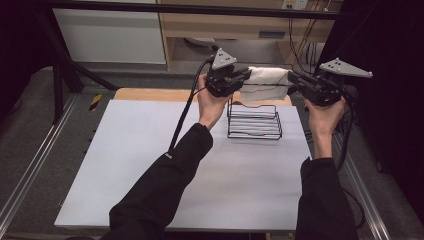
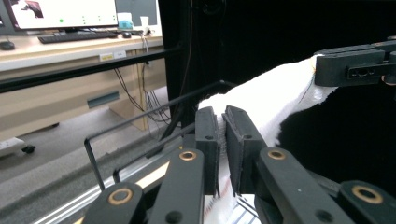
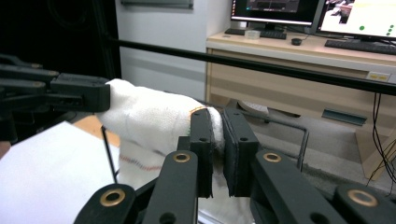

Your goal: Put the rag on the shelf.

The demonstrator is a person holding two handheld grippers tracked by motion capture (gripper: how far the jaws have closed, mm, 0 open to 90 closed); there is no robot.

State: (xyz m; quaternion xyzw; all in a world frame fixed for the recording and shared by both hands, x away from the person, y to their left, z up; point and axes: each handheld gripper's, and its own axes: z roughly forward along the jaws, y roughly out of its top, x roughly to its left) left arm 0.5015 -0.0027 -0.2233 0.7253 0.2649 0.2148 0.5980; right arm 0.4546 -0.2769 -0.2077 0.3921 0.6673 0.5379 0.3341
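The left gripper (image 1: 243, 76) is clenched on one end of a white cloth (image 1: 265, 84), and the right gripper (image 1: 294, 79) is clenched on the other end, so the cloth hangs stretched between the two sets of jaws, lifted clear of the table (image 1: 150, 165). In the left gripper view the fabric (image 2: 266, 100) is pinched between the pads and runs away toward the other gripper (image 2: 355, 67) farther off; the right gripper view shows the same from the opposite end, with the cloth (image 3: 149, 116) folding over toward the far jaws (image 3: 70, 95). A black wire rack (image 1: 254, 120) stands on the table just below and slightly nearer the person than the held cloth. Judging by this, picking up and spreading the cloth is done; what appears to remain is bringing it down over or onto the rack and letting go at both ends. Whether the cloth already touches the rack's top wire cannot be told.
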